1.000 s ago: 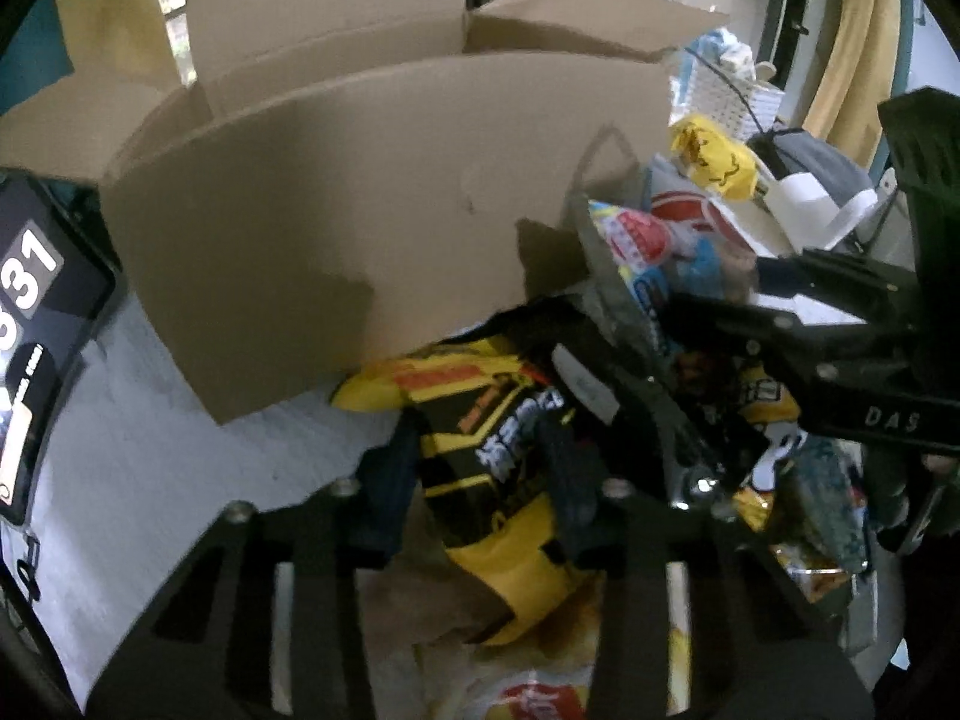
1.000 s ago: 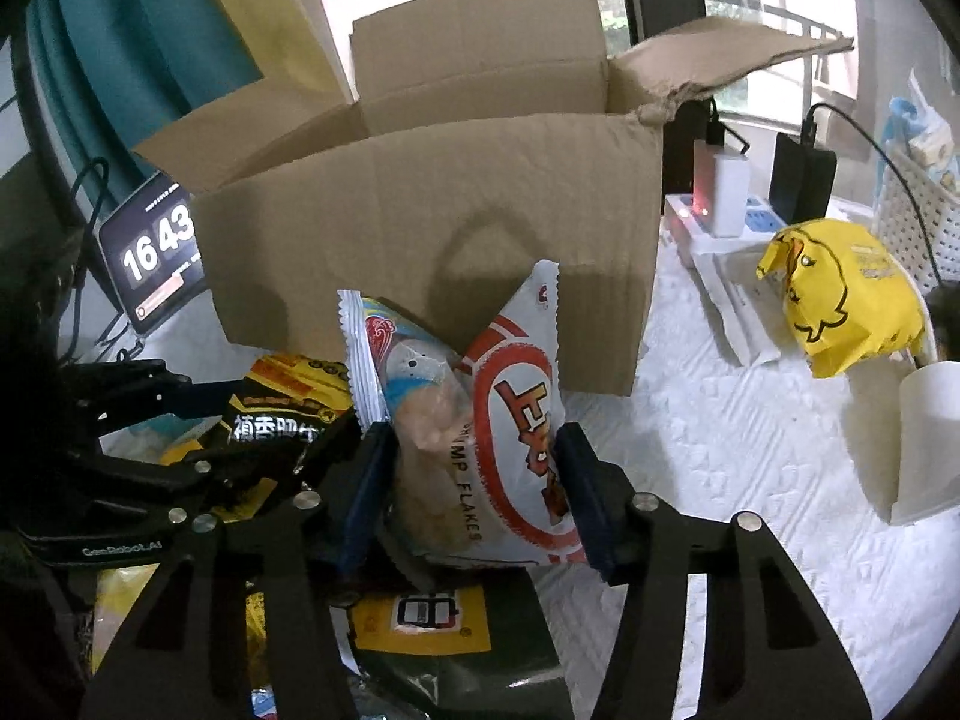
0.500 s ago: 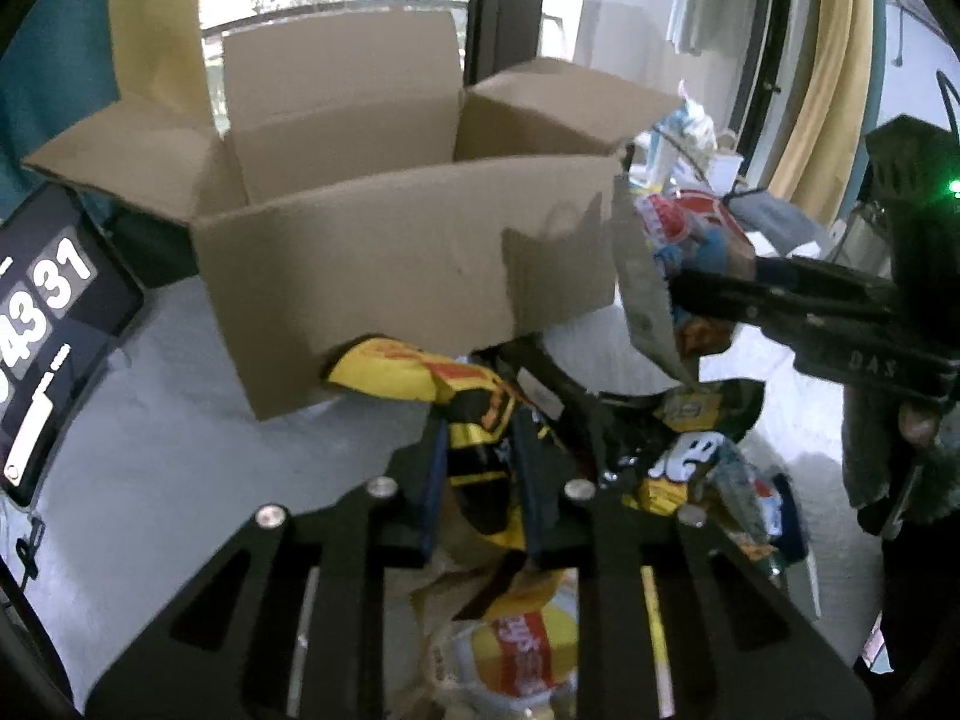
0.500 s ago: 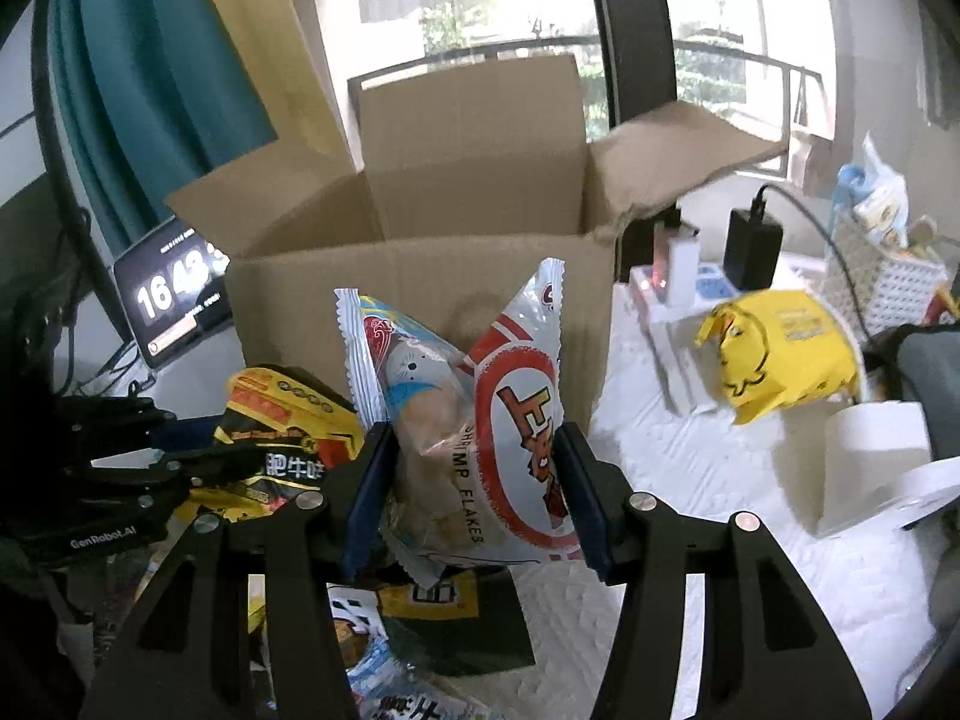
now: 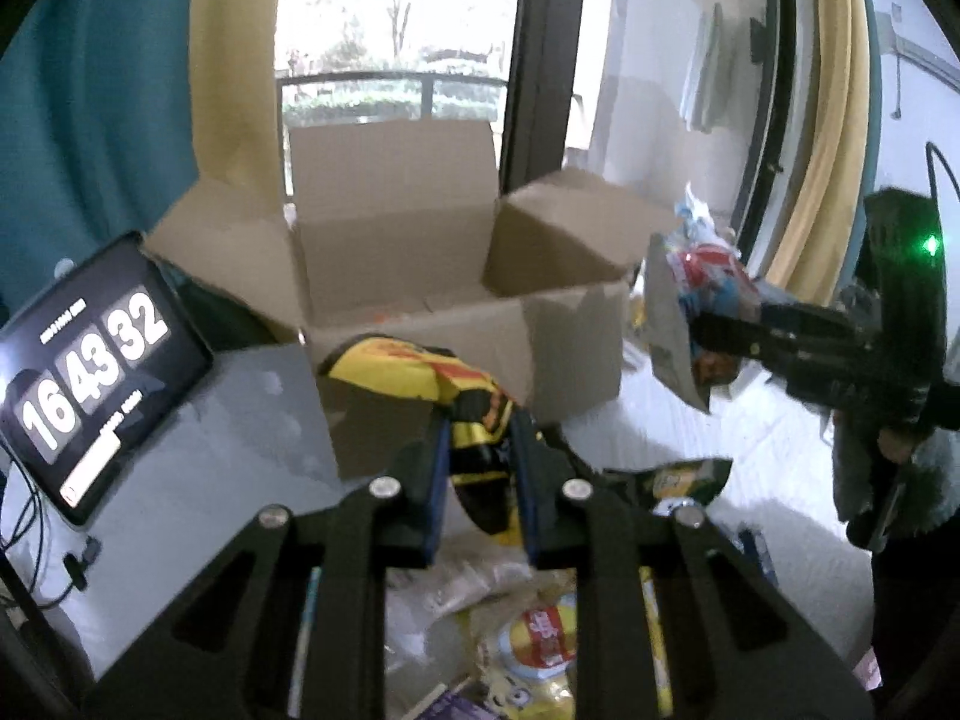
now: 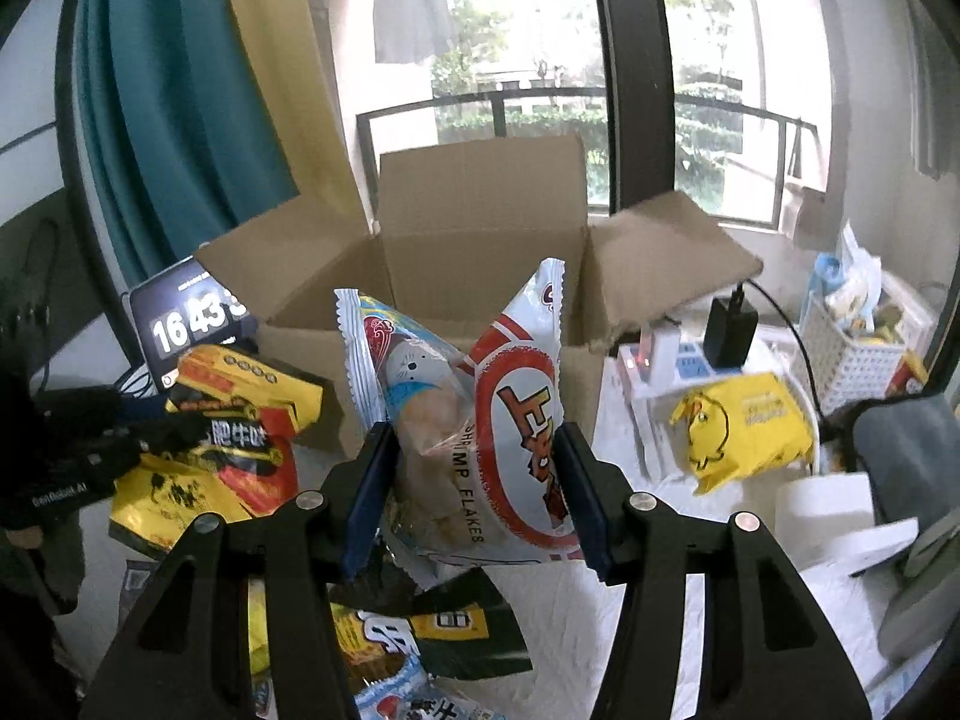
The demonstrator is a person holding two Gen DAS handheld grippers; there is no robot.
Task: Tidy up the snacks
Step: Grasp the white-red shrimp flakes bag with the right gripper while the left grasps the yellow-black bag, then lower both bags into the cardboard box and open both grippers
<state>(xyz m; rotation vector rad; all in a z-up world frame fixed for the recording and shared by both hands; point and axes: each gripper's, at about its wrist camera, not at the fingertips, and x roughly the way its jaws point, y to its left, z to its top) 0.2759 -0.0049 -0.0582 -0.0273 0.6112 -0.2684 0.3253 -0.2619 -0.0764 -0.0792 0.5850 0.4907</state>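
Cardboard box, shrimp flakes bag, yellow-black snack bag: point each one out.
Cardboard box (image 6: 480, 228): right wrist view, inner face of the back flap.
Shrimp flakes bag (image 6: 516, 438): right wrist view, red ring on its front.
Yellow-black snack bag (image 5: 408, 369): left wrist view, yellow upper part.

Your work surface is a table (image 6: 606, 618) under a white quilted cover. Directly on it you have:
- open cardboard box (image 6: 480, 240), flaps spread, at the back;
- tablet clock (image 5: 90, 372) leaning at the left;
- heap of loose snack packets (image 6: 420, 636) at the near edge;
- yellow duck-print pack (image 6: 744, 426) to the right;
- white power strip (image 6: 654, 360) with a black charger (image 6: 729, 324);
- white mesh basket (image 6: 852, 360);
- paper roll (image 6: 822, 504).
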